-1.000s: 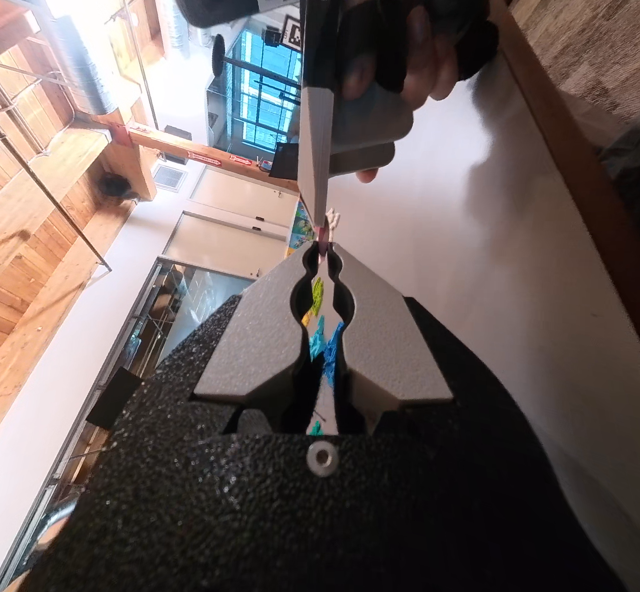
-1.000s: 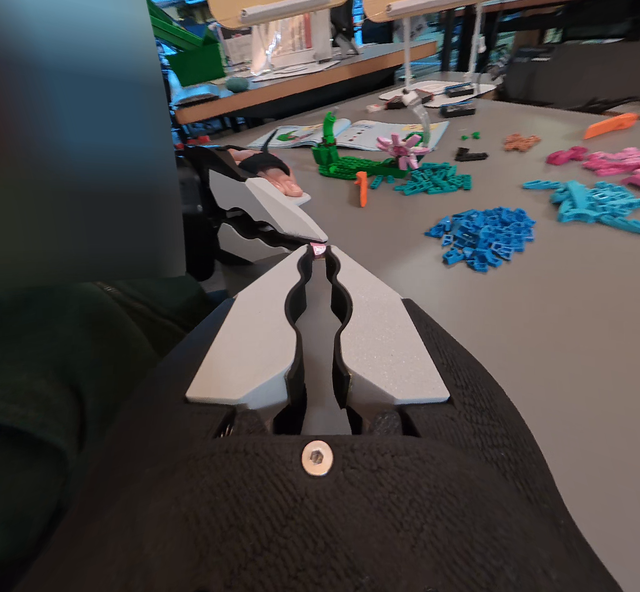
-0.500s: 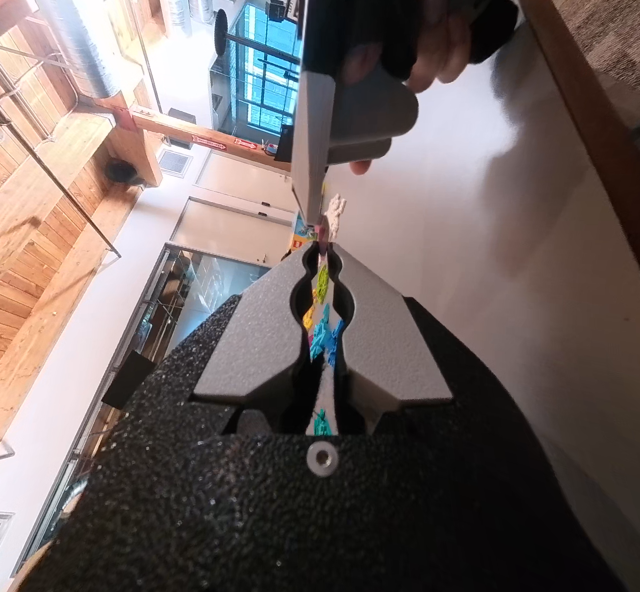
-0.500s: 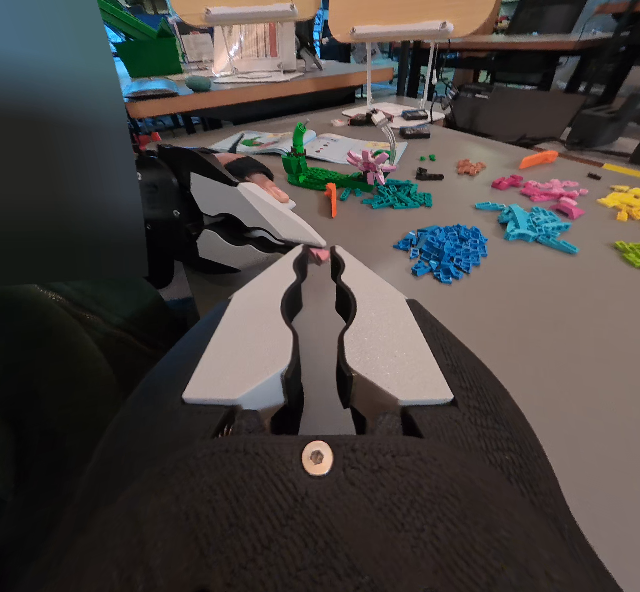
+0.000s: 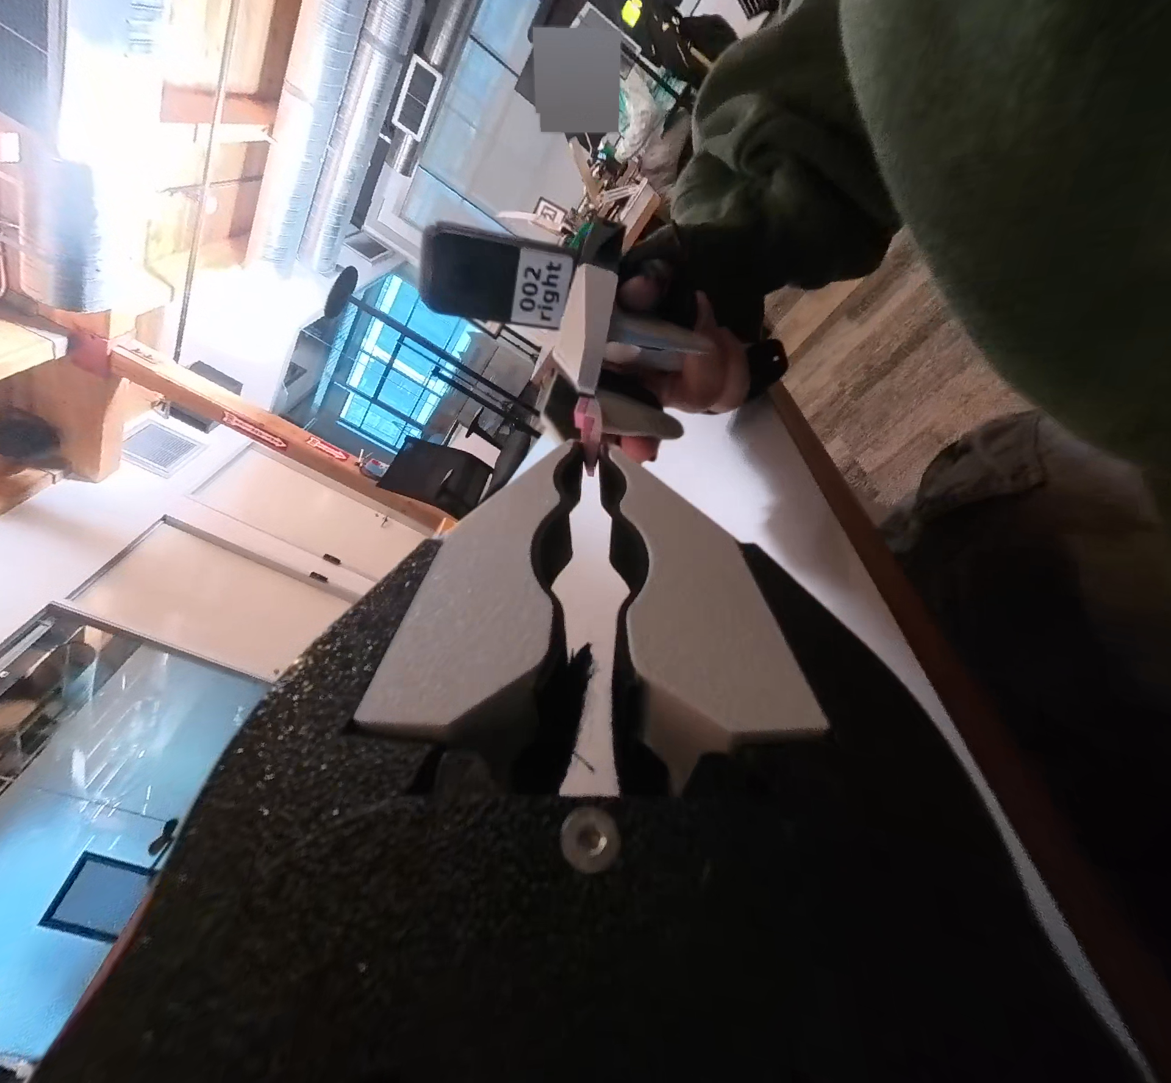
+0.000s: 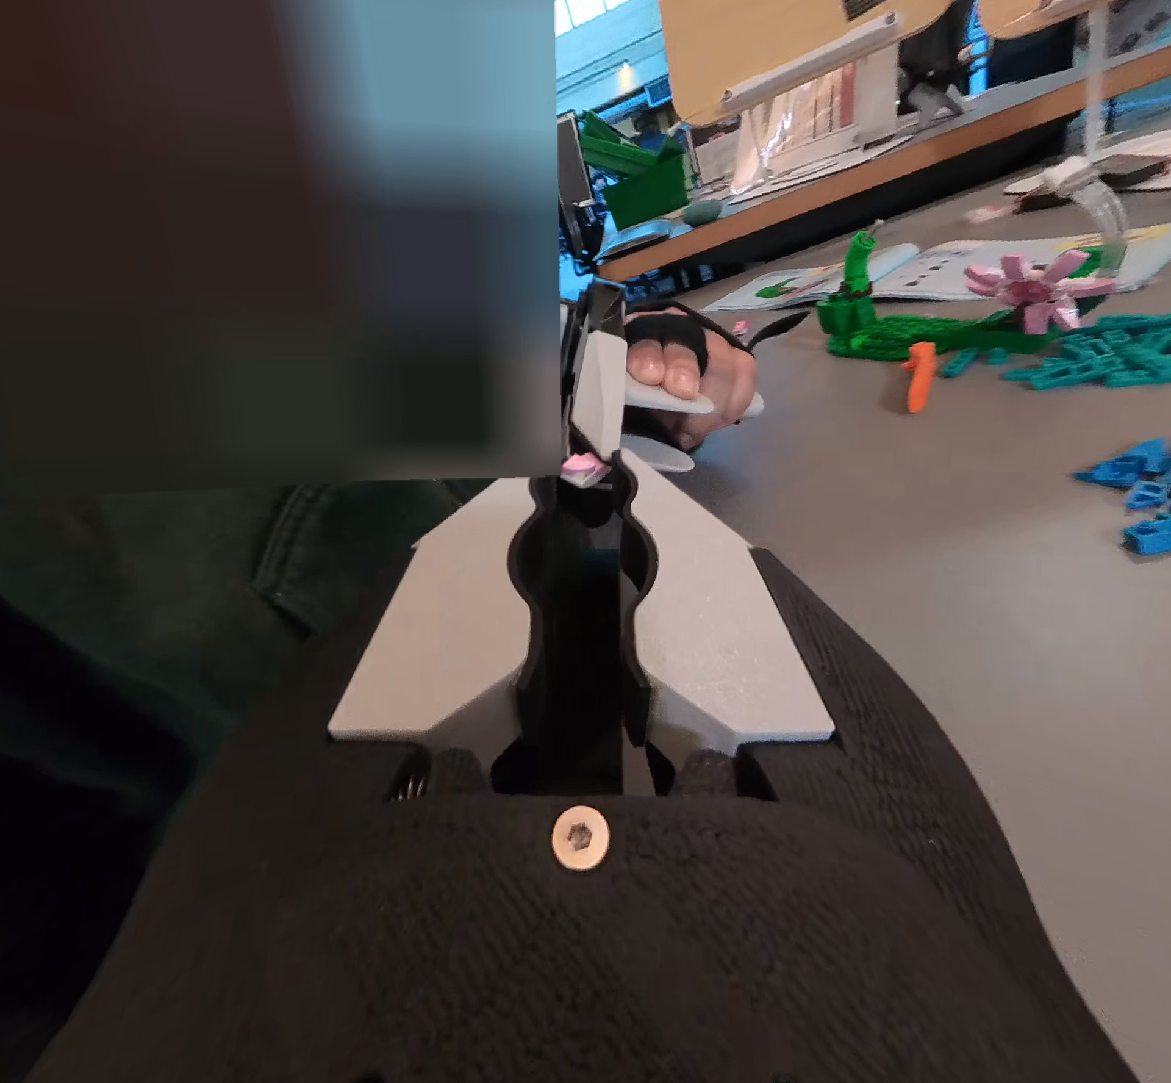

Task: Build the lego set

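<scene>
1. At the far left of the right wrist view, a large blurred patch covers the upper left, so whatever lies behind it cannot be described. Below it is a dark green garment (image 6: 190, 577).
2. At centre, the two grippers meet tip to tip above the grey table (image 6: 887, 640). The left gripper (image 5: 589, 462) has its jaws drawn close, pinching a small pink lego piece (image 5: 587, 422) at the very tips. The right gripper (image 6: 592, 469) also has narrow jaws, closed on the same pink piece (image 6: 584, 468), or on one joined to it. I cannot tell whether this is one brick or two being pressed together.
3. In my judgement a small pink sub-assembly is being put together in the air, not yet added to the model.
4. Right of centre, a green lego base with an upright stem (image 6: 887, 317) stands on the table, touching a finished pink lego flower (image 6: 1039, 292). An open instruction booklet (image 6: 938, 273) lies behind them.
5. Further right, many pieces remain loose: an orange piece (image 6: 920, 374), a teal pile (image 6: 1090, 358) and a blue pile (image 6: 1140, 495), the last cut off by the frame edge. The build looks early to midway.
6. The left wrist view is tilted, and the piles are out of its sight.
</scene>
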